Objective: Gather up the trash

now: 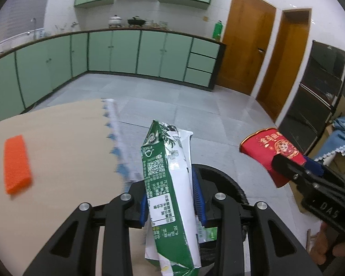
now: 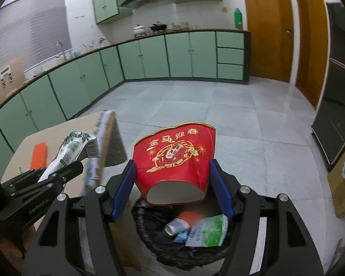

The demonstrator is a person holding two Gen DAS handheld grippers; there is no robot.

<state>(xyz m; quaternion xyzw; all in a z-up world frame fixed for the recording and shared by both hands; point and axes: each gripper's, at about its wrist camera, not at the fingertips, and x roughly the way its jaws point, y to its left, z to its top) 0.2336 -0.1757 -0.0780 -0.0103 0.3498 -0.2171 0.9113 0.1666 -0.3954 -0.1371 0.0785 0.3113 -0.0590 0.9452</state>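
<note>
My left gripper (image 1: 172, 197) is shut on a flattened green and white milk carton (image 1: 168, 184), held upright past the table's edge over the bin. It also shows in the right wrist view (image 2: 71, 151). My right gripper (image 2: 172, 188) holds a red paper bucket (image 2: 174, 161) with gold print between its blue pads, above a trash bin lined with a black bag (image 2: 149, 237). The bin holds a green and white wrapper (image 2: 207, 234) and a small can (image 2: 174, 226). The red bucket and right gripper show at the right of the left wrist view (image 1: 271, 151).
A tan table (image 1: 57, 142) with a fringed cloth edge stands on the left, with an orange sponge (image 1: 17, 163) on it. Green kitchen cabinets (image 1: 126, 53) line the far wall, wooden doors (image 1: 248, 46) at right. Grey tiled floor (image 2: 218, 115) lies ahead. Cardboard boxes sit at far right.
</note>
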